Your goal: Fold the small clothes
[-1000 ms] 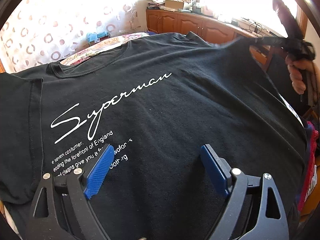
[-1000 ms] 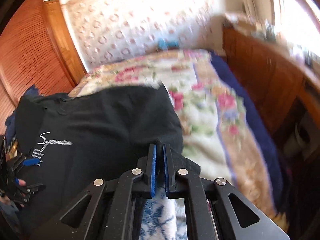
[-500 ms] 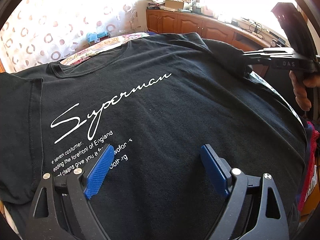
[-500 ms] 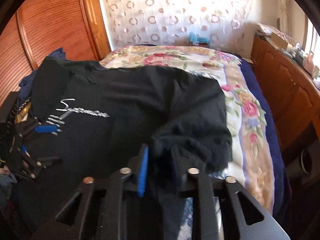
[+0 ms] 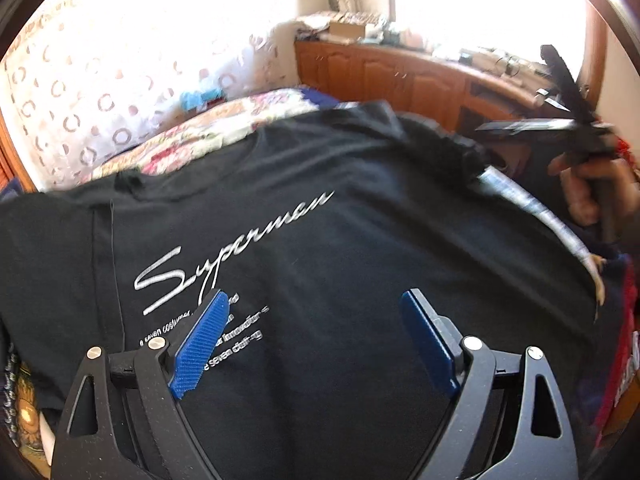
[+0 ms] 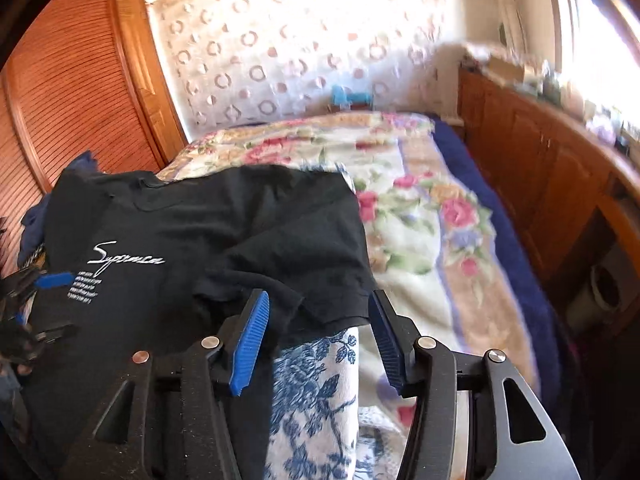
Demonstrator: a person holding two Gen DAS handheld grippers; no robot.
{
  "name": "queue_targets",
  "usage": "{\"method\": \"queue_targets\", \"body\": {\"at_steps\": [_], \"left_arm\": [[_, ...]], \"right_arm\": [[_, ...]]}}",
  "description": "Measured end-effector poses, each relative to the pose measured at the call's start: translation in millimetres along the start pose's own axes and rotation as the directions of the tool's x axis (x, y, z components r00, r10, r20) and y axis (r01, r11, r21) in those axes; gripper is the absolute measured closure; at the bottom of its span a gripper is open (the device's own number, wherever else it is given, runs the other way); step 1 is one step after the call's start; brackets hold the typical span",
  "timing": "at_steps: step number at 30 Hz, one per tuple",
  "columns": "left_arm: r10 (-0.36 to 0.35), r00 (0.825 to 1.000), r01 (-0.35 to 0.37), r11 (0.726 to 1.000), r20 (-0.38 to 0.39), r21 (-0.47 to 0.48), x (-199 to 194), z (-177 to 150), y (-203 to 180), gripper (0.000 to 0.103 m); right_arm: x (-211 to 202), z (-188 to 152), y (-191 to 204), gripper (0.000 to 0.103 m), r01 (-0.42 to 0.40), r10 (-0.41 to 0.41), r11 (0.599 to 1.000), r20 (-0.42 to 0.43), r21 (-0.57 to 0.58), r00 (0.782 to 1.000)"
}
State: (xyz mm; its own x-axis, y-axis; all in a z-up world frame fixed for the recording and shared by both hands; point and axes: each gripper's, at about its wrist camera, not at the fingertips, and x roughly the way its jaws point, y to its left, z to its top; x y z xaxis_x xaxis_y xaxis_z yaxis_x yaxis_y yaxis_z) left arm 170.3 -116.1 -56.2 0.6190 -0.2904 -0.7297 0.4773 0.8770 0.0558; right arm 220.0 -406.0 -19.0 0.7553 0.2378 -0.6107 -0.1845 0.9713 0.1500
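A black T-shirt (image 5: 320, 240) with white script lettering lies face up on a bed, its right sleeve folded in over the body. My left gripper (image 5: 316, 340) is open and empty, hovering over the shirt's lower front near the small print. My right gripper (image 6: 318, 340) is open and empty, just off the folded sleeve's hem (image 6: 320, 312) at the shirt's right side. The shirt also shows in the right wrist view (image 6: 180, 248). The right gripper shows blurred at the right edge of the left wrist view (image 5: 576, 132), held by a hand.
A floral bedspread (image 6: 420, 208) covers the bed beyond the shirt. A blue-and-white floral cloth (image 6: 312, 400) lies under the right gripper. Wooden cabinets (image 6: 540, 168) run along the right. Louvred wooden doors (image 6: 72, 92) stand at the left. Red fabric (image 5: 620, 360) lies beside the shirt.
My right gripper carried the sleeve in over the shirt body, opened and let it go, then drew back. My left gripper stayed open, shifting only slightly.
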Motion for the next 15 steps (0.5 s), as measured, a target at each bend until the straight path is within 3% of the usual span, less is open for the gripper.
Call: {"method": "queue_targets", "body": {"at_steps": [10,11,12,13,15], "left_arm": [[-0.094,0.993,0.093,0.996,0.078,0.015,-37.2,6.8,-25.1,0.015],[-0.093,0.993,0.092,0.996,0.077,0.017,-37.2,6.5,-26.0,0.015],[-0.088,0.994,0.087,0.996,0.07,0.018,-35.9,5.9,-25.5,0.015],[-0.078,0.995,0.077,0.997,0.059,0.018,-34.0,4.7,-24.5,0.015],[-0.067,0.997,0.067,0.998,0.047,0.008,-30.5,2.0,-19.4,0.015]], "right_arm": [[70.6,15.1,-30.3,0.049,-0.009,0.035,0.981,-0.131,0.195,0.991],[72.4,17.5,-32.0,0.052,-0.02,0.048,0.978,-0.132,0.207,0.99],[72.0,24.1,-32.2,0.065,-0.027,0.056,0.978,-0.133,0.208,0.99],[72.2,26.6,-31.1,0.068,-0.052,0.079,0.978,-0.125,0.2,0.989],[68.1,29.4,-26.7,0.084,-0.021,0.038,0.988,-0.113,0.151,0.993]]}}
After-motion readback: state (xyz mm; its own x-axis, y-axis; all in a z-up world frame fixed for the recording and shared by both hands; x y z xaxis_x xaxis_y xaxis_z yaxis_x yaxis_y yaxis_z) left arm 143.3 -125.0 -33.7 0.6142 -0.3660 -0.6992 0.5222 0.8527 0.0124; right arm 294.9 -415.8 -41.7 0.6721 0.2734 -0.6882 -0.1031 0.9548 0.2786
